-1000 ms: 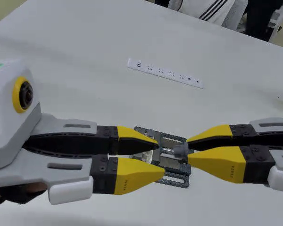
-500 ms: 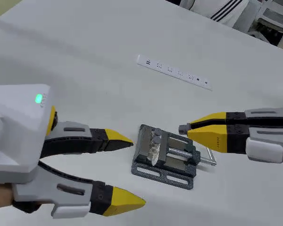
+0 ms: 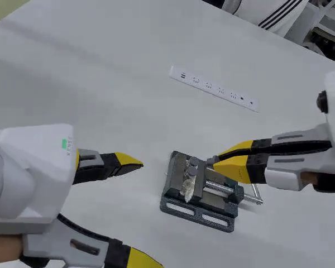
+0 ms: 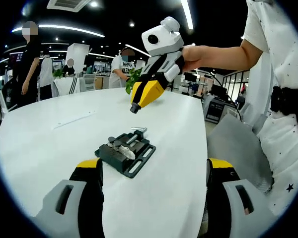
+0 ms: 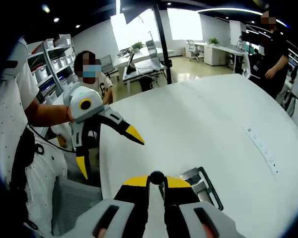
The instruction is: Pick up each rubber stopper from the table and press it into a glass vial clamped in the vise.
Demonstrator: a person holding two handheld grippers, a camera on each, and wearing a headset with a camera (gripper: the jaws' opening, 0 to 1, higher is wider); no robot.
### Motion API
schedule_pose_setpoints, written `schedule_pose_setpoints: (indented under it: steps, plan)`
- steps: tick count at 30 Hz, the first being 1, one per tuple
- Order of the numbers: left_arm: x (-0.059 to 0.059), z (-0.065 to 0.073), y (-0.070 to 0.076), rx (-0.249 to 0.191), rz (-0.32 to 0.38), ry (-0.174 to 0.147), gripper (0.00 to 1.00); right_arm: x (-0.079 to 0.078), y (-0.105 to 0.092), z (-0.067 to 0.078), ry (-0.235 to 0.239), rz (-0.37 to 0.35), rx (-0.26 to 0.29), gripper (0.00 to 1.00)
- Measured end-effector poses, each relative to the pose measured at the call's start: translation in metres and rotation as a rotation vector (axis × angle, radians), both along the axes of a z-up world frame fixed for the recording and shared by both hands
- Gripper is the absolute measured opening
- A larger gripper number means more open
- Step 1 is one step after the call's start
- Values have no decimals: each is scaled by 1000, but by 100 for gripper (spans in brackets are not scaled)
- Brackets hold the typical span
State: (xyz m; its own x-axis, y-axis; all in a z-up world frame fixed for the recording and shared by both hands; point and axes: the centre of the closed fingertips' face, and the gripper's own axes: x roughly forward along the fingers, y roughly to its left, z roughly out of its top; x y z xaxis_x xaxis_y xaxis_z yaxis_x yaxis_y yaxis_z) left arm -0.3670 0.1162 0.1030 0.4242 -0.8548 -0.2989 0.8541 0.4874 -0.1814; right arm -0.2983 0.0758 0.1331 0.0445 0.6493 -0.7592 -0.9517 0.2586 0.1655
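Note:
The small dark vise point(image 3: 178, 202) stands on the white table, with a row of glass vials point(image 3: 187, 184) clamped in it. The far vials carry grey stoppers point(image 3: 193, 163). My right gripper point(image 3: 216, 162) hovers just right of the vise above its screw. It is shut on a dark rubber stopper point(image 5: 156, 176), which shows at its tip point(image 4: 134, 109). My left gripper point(image 3: 143, 215) is left of the vise, open wide with nothing between its jaws point(image 4: 154, 166). From there the vise point(image 4: 125, 151) lies straight ahead.
A white power strip point(image 3: 215, 89) lies on the table beyond the vise. The vise handle point(image 3: 255, 194) sticks out to the right. Several people stand or sit past the table's far edge point(image 4: 121, 64). Bare tabletop surrounds the vise.
My left gripper has opened wide and drawn back left from the vise. My right gripper has pulled back to the right, still holding the stopper. The head camera has shifted.

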Motion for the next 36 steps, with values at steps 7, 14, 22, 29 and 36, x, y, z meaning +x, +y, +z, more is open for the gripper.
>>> schedule_pose_setpoints:
  steps: [7,14,22,29,36]
  plan:
    - [3,-10,1,17,11,-1,93,5,-2,-18,-22,47,-95,5]
    - [3,-20,1,42,13,-12,99,10,-6,-30,-48,93,-173,5]
    - [-1,-31,3,66,12,-12,99,12,-8,-47,-59,136,-240,5]
    - [-1,-34,4,64,18,-16,99,13,-8,-62,-73,173,-291,5]
    - [0,-34,5,53,29,-17,99,18,-11,-82,-86,202,-348,5]
